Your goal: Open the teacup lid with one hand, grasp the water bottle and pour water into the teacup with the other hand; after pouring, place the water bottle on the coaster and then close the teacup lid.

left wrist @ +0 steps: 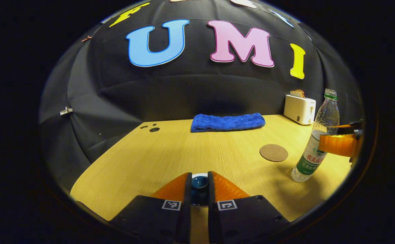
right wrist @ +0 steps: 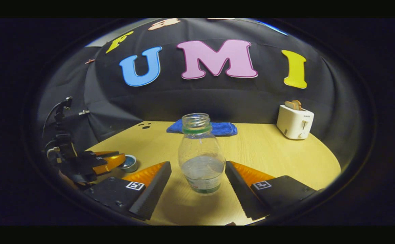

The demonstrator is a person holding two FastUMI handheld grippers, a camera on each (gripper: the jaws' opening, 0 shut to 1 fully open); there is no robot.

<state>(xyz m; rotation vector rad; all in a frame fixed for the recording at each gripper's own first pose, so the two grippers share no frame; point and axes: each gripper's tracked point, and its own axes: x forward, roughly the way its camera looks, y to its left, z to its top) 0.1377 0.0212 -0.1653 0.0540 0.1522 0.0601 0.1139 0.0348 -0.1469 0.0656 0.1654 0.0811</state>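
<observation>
Coaster between towel and bottle

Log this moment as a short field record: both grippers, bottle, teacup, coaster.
left hand-held gripper: fingers close on either side of the dark blue teacup lid; contact unclear
right hand-held gripper: open, straddling the bottle
clear plastic water bottle: uncapped, upright on the wooden table, partly filled
round brown cork coaster: bare, left of bottle in the left gripper view

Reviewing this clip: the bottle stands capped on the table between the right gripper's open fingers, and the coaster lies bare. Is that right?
Not quite: the bottle has no cap; the right gripper view shows its open mouth. It does stand on the table between the right gripper's open fingers, and the coaster lies bare.
</observation>
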